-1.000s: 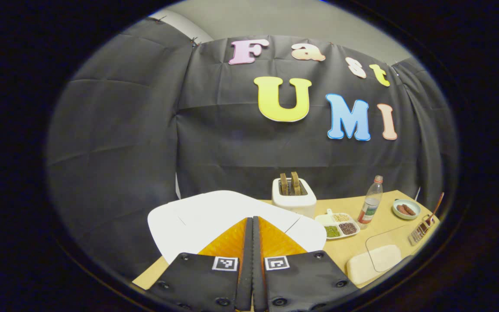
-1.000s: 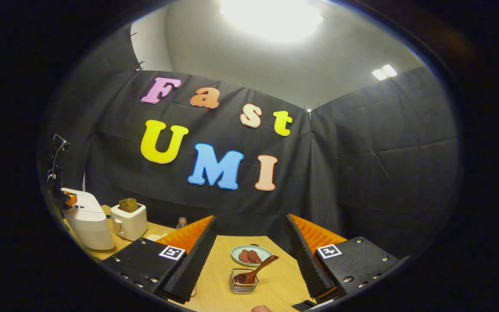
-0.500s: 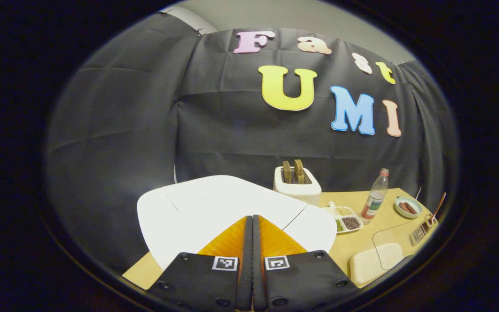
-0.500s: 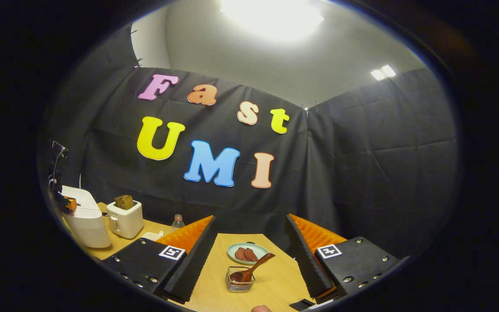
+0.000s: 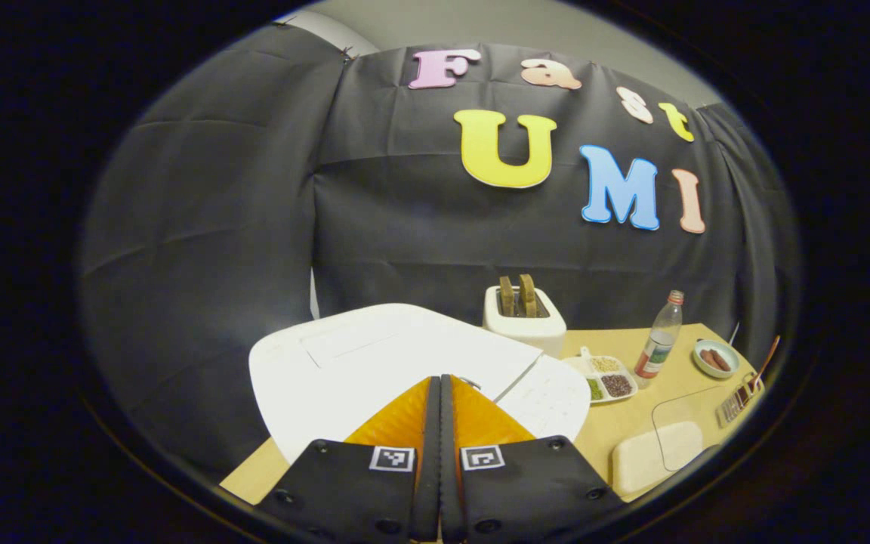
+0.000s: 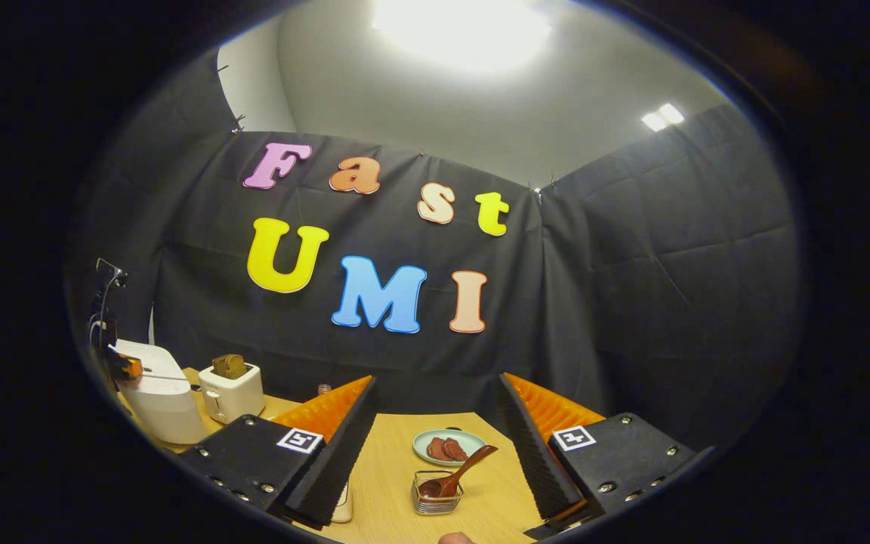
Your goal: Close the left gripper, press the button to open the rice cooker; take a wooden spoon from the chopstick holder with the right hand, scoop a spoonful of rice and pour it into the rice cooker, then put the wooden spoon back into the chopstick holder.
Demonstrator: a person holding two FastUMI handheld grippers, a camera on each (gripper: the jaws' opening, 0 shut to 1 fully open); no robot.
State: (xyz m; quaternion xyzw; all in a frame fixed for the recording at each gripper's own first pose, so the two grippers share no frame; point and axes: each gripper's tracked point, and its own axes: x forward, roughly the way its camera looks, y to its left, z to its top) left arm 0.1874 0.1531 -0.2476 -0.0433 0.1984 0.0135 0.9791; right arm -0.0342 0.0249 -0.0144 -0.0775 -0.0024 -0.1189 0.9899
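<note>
**A:** What sits nearest in the left gripper view?

**B:** The left gripper (image 5: 439, 393), its two fingers pressed flat together with nothing between them. The tips rest at the front of the white rice cooker (image 5: 359, 363). Whether they touch it cannot be told.

**A:** Is the cooker's lid up?

**B:** A thin dark gap shows along the lid's front edge just past the tips. The right gripper view shows the cooker (image 6: 159, 397) from the side at far left, with a narrow gap under its lid.

**A:** And beyond the cooker?

**B:** To the right on the wooden table (image 5: 631, 423): a pale block under a clear sheet nearest, then a divided tray of grains (image 5: 607, 375), a plastic bottle (image 5: 655, 336), and a white toaster (image 5: 523, 321) holding two slices of bread against the far wall.

**A:** Where is the wooden spoon?

**B:** In the right gripper view, the right gripper (image 6: 436, 431) is held with its fingers wide apart, gripping nothing. Between them, farther off on the table, stands the small wire chopstick holder (image 6: 436, 493). The wooden spoon (image 6: 459, 474) rests in it, bowl down, handle leaning up to the right. Just behind is a pale green plate (image 6: 450, 446) with reddish-brown pieces.
</note>
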